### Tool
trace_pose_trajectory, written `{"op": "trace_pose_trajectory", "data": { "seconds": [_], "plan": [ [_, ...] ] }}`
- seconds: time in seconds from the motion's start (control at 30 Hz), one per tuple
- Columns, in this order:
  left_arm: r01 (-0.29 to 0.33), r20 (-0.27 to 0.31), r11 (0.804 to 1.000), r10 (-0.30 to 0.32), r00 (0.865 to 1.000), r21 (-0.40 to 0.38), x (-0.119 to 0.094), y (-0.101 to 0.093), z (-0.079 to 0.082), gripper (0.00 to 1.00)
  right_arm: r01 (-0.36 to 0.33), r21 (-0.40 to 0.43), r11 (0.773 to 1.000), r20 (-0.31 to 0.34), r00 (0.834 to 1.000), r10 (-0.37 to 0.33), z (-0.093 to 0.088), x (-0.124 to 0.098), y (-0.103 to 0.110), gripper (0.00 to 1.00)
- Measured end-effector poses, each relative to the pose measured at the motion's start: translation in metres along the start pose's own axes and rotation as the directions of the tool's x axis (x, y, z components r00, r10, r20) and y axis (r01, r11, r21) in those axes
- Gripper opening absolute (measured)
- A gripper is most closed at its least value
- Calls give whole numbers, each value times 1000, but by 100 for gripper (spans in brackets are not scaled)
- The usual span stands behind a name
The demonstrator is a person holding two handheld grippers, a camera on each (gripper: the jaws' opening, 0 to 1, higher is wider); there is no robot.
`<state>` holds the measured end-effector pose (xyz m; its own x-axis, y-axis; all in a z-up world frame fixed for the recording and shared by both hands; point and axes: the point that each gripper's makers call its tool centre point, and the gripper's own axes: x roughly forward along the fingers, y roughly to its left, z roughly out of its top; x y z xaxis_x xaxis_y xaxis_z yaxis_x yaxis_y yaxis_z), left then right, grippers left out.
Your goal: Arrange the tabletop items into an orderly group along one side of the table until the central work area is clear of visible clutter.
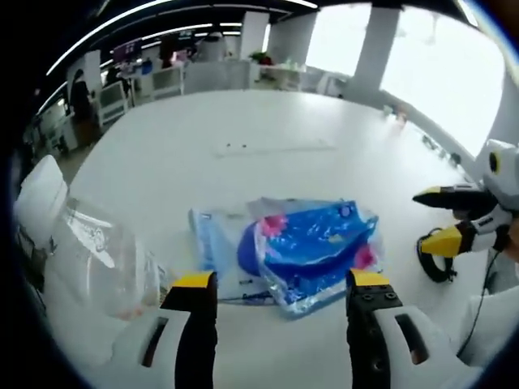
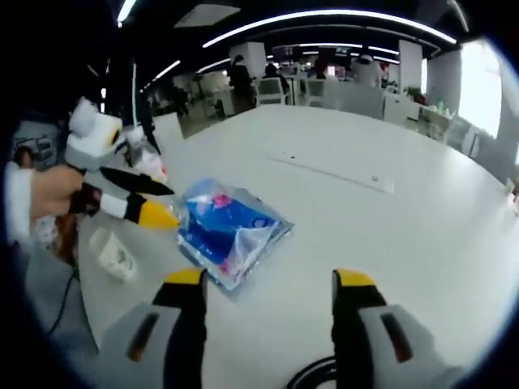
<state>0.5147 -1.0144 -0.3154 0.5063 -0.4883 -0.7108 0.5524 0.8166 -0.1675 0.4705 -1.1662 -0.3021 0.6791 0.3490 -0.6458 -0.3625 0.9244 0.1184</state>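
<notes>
Both views hover low over the white surface point(image 1: 243, 130) from opposite sides, facing inward; both catch the blue packet point(image 1: 312, 247) up close.

Blue packets point(image 1: 312, 251) block the near table point(image 1: 243, 130); beyond lies open.

The left gripper point(image 1: 280, 284) hangs with its yellow-tipped jaws spread wide, holding nothing. The right gripper point(image 2: 269, 279) is likewise parted and empty. A hand point(image 2: 50, 193) grips the left gripper's handle, a white cuff at its wrist.
</notes>
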Motion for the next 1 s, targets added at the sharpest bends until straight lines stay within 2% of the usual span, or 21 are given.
{"op": "trace_pose_trajectory", "data": {
  "seconds": [0.33,0.47,0.67,0.77,0.83,0.9,1.0],
  "plan": [
    [-5,-46,1000,5,999,-9,9,12,-9,55,-23,11,1000,-29,999,23,-5,23,10,55],
    [2,-52,1000,-3,999,-13,12,10,-11,54,-44,43,998,-15,999,45,-4,26,15,48],
    [37,-38,998,-39,998,-47,20,3,-8,42,-63,32,997,-27,998,64,-6,38,20,42],
    [48,-42,997,-51,998,-62,22,-2,-10,39,-83,41,996,-32,996,84,-9,42,22,33],
    [52,-48,997,-55,997,-66,24,-2,-11,39,-87,81,993,-44,995,91,-15,46,22,29],
    [56,-56,996,-59,997,-68,24,-2,-13,34,-97,92,991,-50,994,102,-19,48,24,23],
    [60,-65,996,-64,996,-66,25,0,-15,14,-78,74,994,-54,995,82,-21,49,21,14]
  ]
}}
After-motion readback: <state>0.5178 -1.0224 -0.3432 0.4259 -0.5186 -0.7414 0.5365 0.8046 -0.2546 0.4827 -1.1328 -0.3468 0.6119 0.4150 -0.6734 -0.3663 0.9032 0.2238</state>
